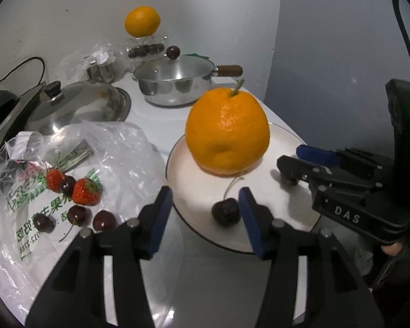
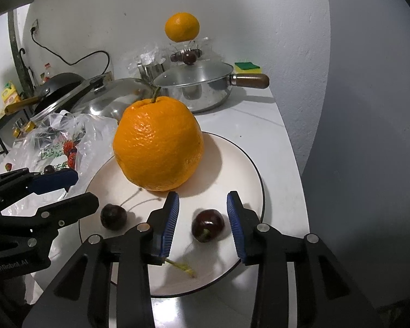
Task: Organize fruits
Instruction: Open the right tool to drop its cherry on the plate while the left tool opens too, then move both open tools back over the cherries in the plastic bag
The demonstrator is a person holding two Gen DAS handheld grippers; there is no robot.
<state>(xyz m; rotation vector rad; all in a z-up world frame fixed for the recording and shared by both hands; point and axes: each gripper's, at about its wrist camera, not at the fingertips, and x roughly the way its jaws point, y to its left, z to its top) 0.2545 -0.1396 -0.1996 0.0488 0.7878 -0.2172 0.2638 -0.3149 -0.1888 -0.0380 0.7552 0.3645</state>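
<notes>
So I count two cherries and one big orange [image 2: 158, 143] on the plate [image 2: 243, 158]. My right gripper [image 2: 202, 225] stands parted around one cherry [image 2: 207, 225], pads clear of it. My left gripper [image 1: 205, 218] is parted too, the other cherry [image 1: 225, 212] beside its right pad. On the bag [image 1: 117, 147] lie two strawberries and four cherries. Bare plate behind the orange.

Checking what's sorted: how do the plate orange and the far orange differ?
The plate orange looks larger, keeps a green stem and sits on the plate. The far orange looks smaller, shows no stem and is perched on clear packaging by the wall. Both are bright orange and untouched by grippers.
</notes>
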